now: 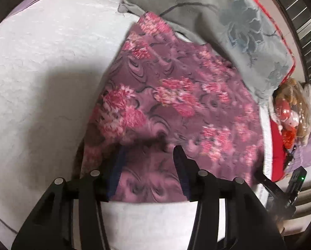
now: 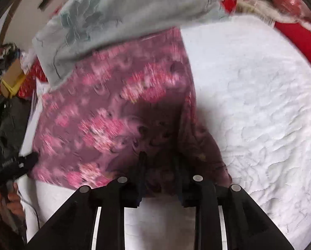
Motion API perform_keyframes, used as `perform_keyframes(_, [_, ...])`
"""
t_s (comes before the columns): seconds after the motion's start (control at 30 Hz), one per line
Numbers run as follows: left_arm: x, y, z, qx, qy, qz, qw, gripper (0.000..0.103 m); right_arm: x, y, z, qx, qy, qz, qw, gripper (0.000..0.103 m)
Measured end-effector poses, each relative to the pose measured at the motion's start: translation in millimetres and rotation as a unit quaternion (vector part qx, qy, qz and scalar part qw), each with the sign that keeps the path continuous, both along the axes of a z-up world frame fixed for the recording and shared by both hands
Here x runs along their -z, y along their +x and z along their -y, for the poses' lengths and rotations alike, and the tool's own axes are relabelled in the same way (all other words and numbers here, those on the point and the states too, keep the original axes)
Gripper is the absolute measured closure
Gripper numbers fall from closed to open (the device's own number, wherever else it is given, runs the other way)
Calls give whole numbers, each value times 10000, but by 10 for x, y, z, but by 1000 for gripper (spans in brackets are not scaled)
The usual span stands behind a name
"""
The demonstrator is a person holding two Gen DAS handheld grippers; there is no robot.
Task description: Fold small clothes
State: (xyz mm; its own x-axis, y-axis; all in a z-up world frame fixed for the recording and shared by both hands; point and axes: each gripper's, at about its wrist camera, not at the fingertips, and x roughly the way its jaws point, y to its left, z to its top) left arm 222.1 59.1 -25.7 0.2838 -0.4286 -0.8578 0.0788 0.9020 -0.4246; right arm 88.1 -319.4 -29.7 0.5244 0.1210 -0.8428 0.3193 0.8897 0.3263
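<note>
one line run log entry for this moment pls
left hand-held gripper: open at garment edge | right hand-held gripper: open at edge | garment: on bed

Garment: soft matt printed cloth. Bedcover: white quilted textile, rough texture. Left gripper: matt black plastic, metal pins.

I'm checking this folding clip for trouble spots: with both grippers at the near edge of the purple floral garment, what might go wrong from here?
1. The far end of the purple floral garment lies under the grey pillow; pulling may drag the pillow or stretch the cloth.
2. The left gripper has its jaws apart around the hem, so that side may slip free.
3. The right gripper sits in bunched, shadowed fabric; it may take uneven layers and skew the fold.
</note>
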Motion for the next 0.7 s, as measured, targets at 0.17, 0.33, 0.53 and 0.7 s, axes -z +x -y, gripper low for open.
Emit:
perform_keyframes(0.17, [10, -98, 70, 27, 549, 46, 9985, 50, -144, -30, -138, -81, -247, -157, 9995, 40])
perform_keyframes(0.33, [94, -207, 335, 333, 1305, 304, 9904, 38, 75, 102, -312, -167, -516, -618, 9966, 34])
perform_keyframes(0.53, [123, -262, 477, 377, 1643, 408, 9848, 31, 198, 196, -672, -826, -1260, -1005, 9835, 2])
perform_keyframes(0.7, [130, -266, 451, 347, 1590, 396, 9859, 31, 254, 228, -689, -712, -1276, -1148, 9826, 0])
